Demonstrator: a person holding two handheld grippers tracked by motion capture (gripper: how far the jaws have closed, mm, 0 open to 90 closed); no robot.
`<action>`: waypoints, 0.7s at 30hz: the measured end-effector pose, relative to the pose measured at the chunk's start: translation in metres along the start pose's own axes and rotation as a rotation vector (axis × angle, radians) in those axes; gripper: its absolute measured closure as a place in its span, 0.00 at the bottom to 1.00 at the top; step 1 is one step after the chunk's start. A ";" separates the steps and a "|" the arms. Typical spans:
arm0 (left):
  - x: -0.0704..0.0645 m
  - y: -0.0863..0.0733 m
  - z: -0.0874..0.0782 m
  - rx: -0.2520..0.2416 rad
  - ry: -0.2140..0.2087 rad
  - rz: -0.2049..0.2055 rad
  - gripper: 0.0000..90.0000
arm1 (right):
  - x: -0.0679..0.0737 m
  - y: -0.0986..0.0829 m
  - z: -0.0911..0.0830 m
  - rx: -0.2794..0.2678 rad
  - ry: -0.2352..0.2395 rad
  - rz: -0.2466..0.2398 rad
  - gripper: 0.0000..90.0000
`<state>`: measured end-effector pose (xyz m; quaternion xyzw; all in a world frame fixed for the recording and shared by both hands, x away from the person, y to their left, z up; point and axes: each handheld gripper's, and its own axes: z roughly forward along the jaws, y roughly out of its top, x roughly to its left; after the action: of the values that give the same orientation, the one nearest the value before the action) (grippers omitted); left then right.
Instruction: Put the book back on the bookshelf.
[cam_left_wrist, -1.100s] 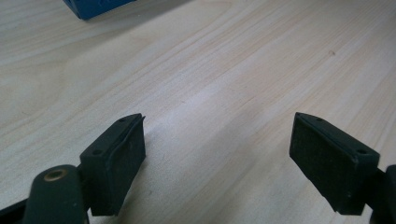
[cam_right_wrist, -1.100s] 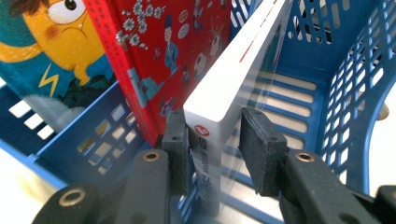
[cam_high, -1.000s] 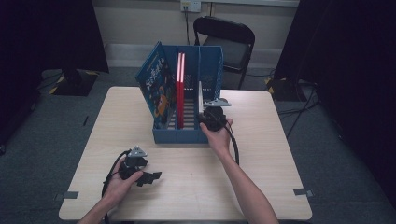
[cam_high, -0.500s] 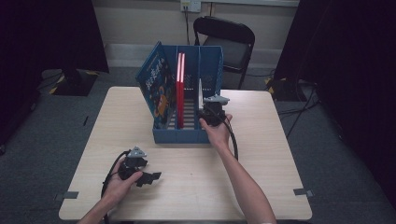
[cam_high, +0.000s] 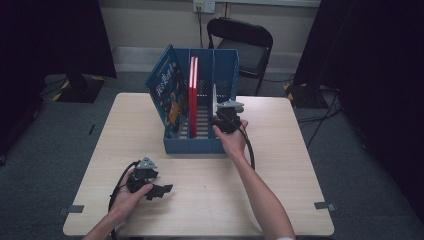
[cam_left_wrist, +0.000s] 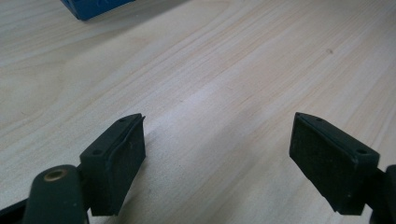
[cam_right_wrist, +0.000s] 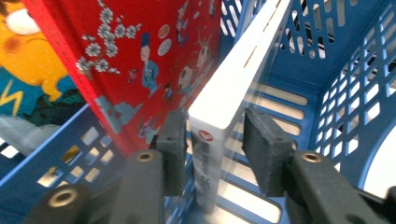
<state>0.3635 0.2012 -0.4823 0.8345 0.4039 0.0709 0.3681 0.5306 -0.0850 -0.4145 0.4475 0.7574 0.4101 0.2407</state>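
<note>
So the right claw (cam_right_wrist: 215, 149) is up at the blue file rack (cam_high: 200, 142) in the middle of the desk (cam_high: 280, 180), reaching into the rightmost compartment. In the right gripper view its two black jaws sit either side of a thin white book (cam_right_wrist: 233, 98) standing on edge in there, spine toward the camera. The left jaw looks pressed right against the book's cover, the right jaw is just beside the other face, and there seems to be a sliver of a gap on that side, so honestly I can't tell if it's properly clamped or just bracketing it. Either way the jaws are narrowed down to about the book's thickness. From the high view you can see the white book (cam_high: 214, 100) poking up next to the right claw (cam_high: 226, 118), with the hand behind it. One slot over there's a red book (cam_right_wrist: 140, 60) with cartoon figures and flowers on the cover, leaning a bit, and past that a blue picture book (cam_high: 167, 97) tilted against the left end of the rack. The left claw (cam_left_wrist: 217, 163) is doing nothing much: jaws spread wide apart, holding nothing, low over bare wood near the front left of the desk, well apart from the rack. In the high view the left claw (cam_high: 159, 190) points right.
</note>
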 end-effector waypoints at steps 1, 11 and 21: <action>0.000 0.000 0.000 0.000 0.001 0.000 0.20 | 0.001 0.000 -0.001 -0.003 0.002 -0.001 0.63; 0.001 -0.001 -0.003 -0.009 0.007 -0.005 0.20 | 0.007 0.004 -0.018 -0.021 0.053 -0.003 0.45; 0.004 -0.003 -0.012 -0.026 0.019 -0.020 0.20 | 0.007 0.000 -0.035 -0.021 0.131 -0.011 0.24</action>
<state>0.3597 0.2119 -0.4763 0.8248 0.4148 0.0806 0.3758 0.5013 -0.0930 -0.3951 0.4129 0.7698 0.4450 0.1975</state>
